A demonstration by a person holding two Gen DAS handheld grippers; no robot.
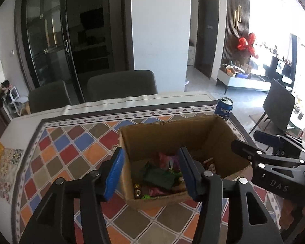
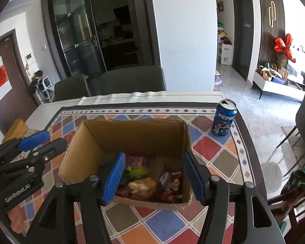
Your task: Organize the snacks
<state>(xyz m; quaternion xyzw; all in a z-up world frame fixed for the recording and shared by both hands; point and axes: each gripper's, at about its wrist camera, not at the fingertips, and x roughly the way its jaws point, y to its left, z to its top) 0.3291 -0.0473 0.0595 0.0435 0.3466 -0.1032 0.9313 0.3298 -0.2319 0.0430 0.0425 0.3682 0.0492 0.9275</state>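
Cardboard box, one, open-topped on the tiled-pattern bench, holds several crinkly snack packets. One blue Pepsi can stands beside. Left claw and right claw: both spread, empty.

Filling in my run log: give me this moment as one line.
left tongs: open, empty | right tongs: open, empty | box: snacks inside | soda can: upright beside box

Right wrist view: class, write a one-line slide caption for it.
Open right tongs hover empty over a cardboard box of snack packets, Pepsi can standing beyond on the tiled tablecloth.
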